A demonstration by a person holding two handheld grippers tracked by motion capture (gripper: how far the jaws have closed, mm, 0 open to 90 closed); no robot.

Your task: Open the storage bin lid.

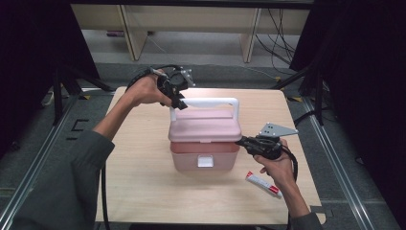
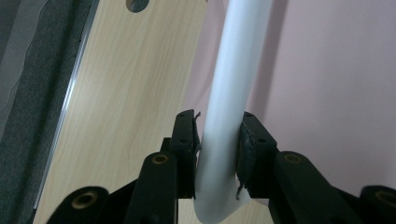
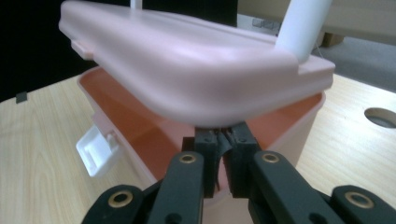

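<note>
While the pink box (image 1: 204,153) sat in the middle of the table (image 1: 143,182), the left gripper (image 1: 178,98) was clamped on the white handle (image 1: 210,102) at its 9 o'clock end. The handle's long side ran from 9 to 3 o'clock. The right gripper (image 1: 243,141), its jaws together, touched the raised lid (image 1: 205,126) at the box's 3 o'clock side. A small tube (image 1: 263,184) lay on the table at 5 o'clock from the box, nearer the right hand (image 1: 277,165).
</note>
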